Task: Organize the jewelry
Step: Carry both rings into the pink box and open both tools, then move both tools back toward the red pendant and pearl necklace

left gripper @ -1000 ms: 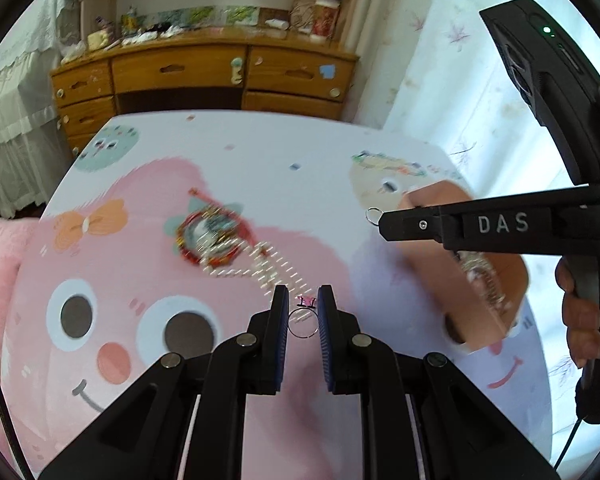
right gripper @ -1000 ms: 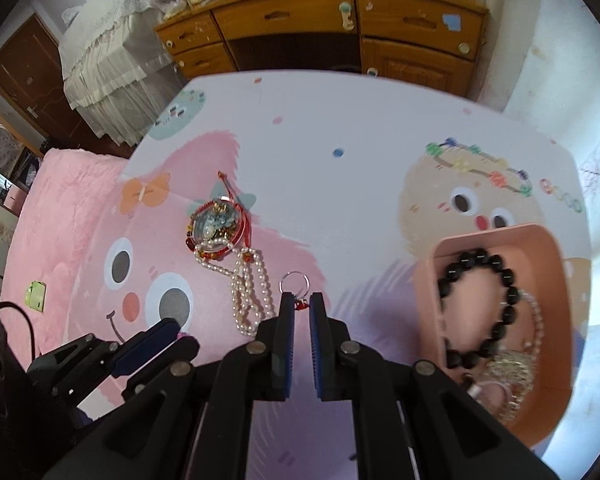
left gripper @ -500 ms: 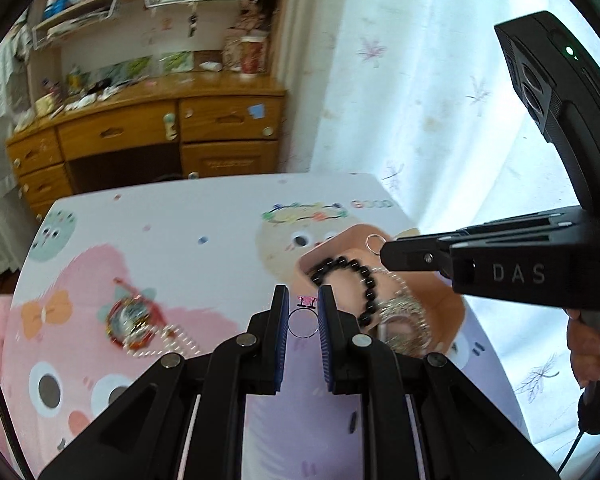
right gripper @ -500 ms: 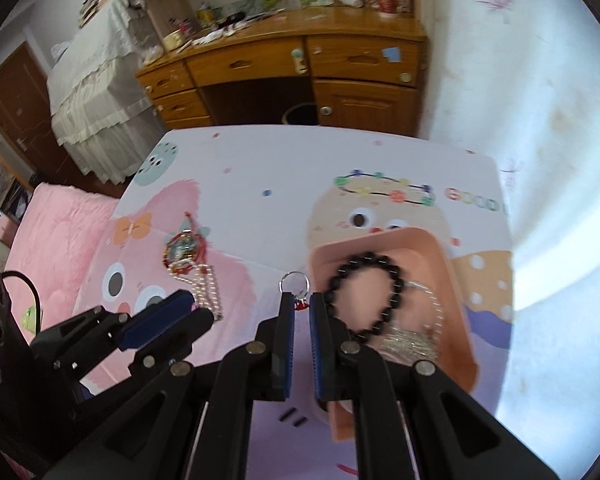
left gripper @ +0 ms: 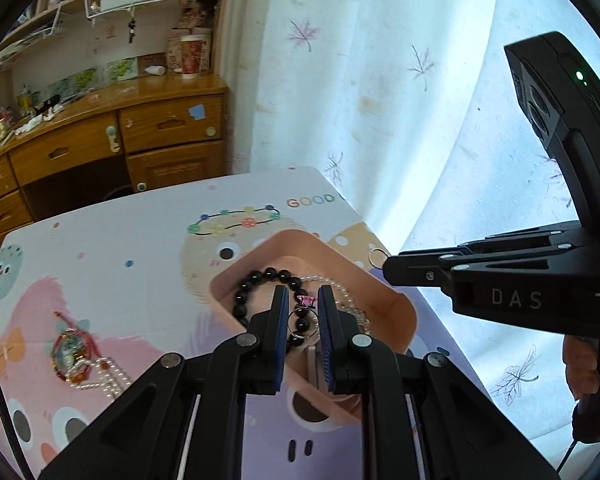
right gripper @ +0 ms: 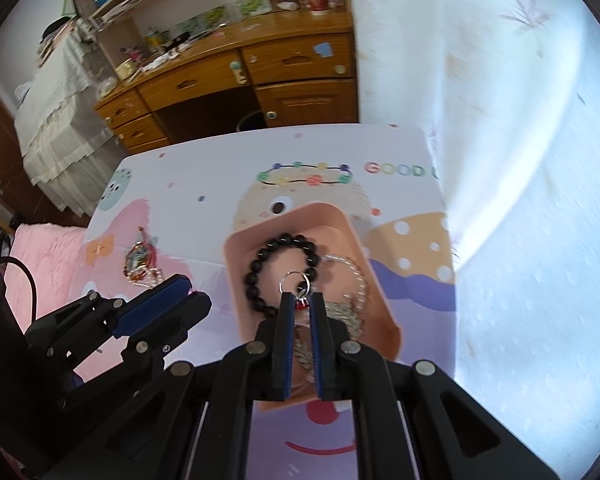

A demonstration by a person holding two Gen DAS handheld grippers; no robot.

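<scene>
While each claw hovered over the pink tray (right gripper: 352,236), left claw (left gripper: 303,312) clenched a pink-charmed ring (left gripper: 300,322), right claw (right gripper: 300,304) a red-charmed ring (right gripper: 295,282); both judged light, stiff, slippery, best pinched across the band.

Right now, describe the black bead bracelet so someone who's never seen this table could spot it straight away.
Find the pink tray on the cartoon-printed table, near the curtain. The black bead bracelet lies inside it, toward the tray's far end. It is the only ring of large, glossy dark beads; the silvery chains beside it are thin and pale.
</scene>
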